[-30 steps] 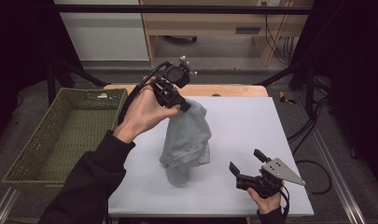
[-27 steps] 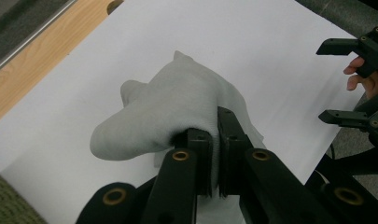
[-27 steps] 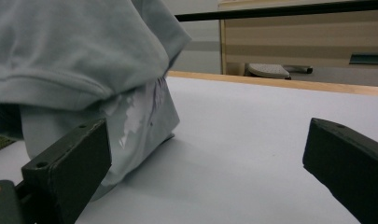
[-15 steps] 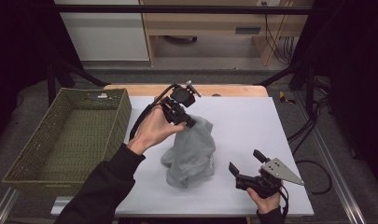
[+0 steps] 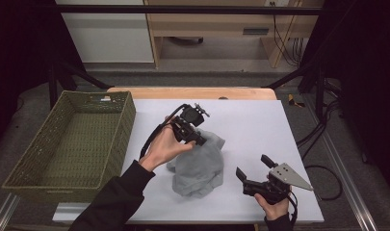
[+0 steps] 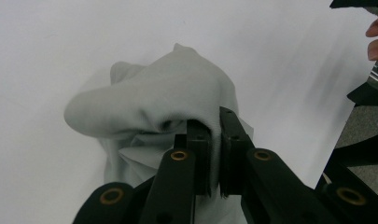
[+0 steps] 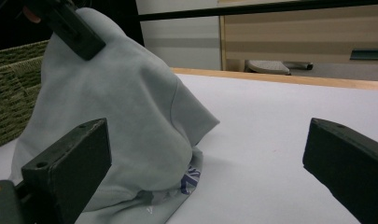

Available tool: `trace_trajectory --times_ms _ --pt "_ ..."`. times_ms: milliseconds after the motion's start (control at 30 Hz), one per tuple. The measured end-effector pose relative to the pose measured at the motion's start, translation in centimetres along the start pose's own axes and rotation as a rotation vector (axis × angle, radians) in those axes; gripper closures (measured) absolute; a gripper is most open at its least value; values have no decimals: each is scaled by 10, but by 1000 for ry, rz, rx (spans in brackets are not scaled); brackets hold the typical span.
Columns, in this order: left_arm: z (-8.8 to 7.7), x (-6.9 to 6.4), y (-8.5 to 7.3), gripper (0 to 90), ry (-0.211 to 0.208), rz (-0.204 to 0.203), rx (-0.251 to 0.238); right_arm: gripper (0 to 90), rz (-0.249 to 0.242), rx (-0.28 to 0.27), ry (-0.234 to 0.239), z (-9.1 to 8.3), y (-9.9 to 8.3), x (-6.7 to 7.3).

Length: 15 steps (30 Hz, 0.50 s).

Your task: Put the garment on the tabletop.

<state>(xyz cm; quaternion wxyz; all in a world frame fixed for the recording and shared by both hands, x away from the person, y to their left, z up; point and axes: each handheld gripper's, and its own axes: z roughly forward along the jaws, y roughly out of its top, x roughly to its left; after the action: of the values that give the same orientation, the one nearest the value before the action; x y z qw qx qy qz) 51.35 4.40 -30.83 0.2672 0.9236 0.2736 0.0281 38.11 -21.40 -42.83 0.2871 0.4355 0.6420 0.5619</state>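
Observation:
A light grey garment hangs in a heap from my left gripper, its lower part bunched on the white table. In the left gripper view the black jaws pinch a fold of the grey garment between them, at my left gripper. My right gripper rests low near the table's front right, jaws wide apart with nothing between them. In the right gripper view my right gripper faces the draped garment, which has a small blue print near its hem, and the left gripper's tip pinches the top.
A green woven basket stands at the table's left edge. A wooden strip runs along the table's far edge, with cabinets and cables behind. Black frame bars rise at both sides.
My left gripper has come down and slightly right with the garment, so more cloth now piles on the table. The right gripper has stayed put.

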Motion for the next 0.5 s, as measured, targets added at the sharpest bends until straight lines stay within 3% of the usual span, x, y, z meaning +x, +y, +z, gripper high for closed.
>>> trace_trajectory --times_ms 133,367,500 --pt "8 -1 -5 843 -16 -9 -5 15 13 0 6 0 0 0" --pt "26 -4 -11 805 -9 7 28 15 11 11 4 1 -1 -1" --pt "25 -6 -12 644 3 22 5 15 8 8 6 1 -2 -1"
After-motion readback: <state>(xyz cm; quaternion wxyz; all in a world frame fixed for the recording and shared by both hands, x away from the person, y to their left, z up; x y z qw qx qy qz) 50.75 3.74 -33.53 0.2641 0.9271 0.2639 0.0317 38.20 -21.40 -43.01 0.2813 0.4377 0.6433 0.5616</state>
